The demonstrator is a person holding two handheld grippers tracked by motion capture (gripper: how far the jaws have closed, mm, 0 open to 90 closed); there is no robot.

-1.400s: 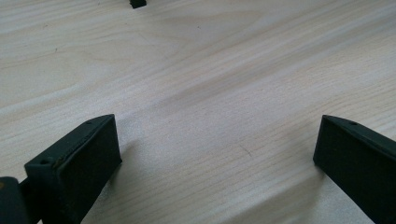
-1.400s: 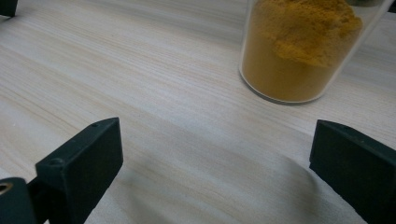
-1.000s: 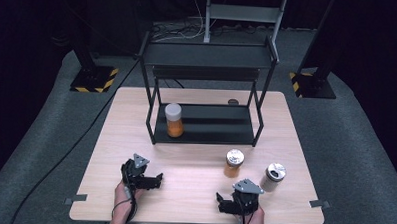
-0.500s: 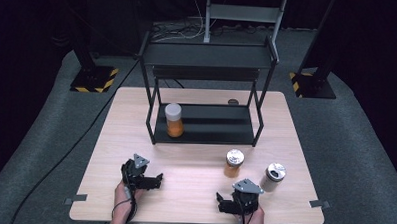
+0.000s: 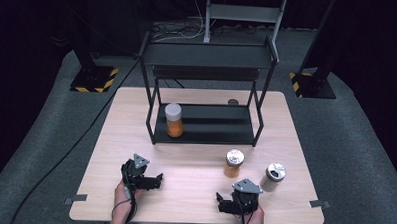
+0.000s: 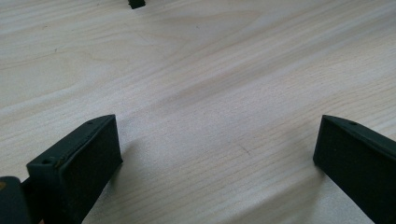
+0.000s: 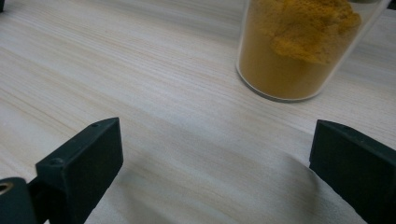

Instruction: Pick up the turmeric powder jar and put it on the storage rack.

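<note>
My left gripper (image 5: 151, 180) rests low over the table's front left, held by a hand. In the left gripper view it (image 6: 217, 154) stands open, with bare wood between the jaws. At the front right, my right gripper (image 5: 229, 202) is also in a hand, and in its own view it (image 7: 215, 158) is open and holds nothing. A clear jar of orange powder (image 7: 299, 46) stands just beyond its jaws, to the right. In the high view this silver-lidded jar (image 5: 233, 163) stands close behind the right gripper.
A black two-level rack (image 5: 207, 82) stands at the back middle of the wooden table (image 5: 195, 157). A white-lidded orange jar (image 5: 173, 120) stands on its lower shelf at the left. A pale jar with a silver lid (image 5: 273, 177) stands right of the right gripper.
</note>
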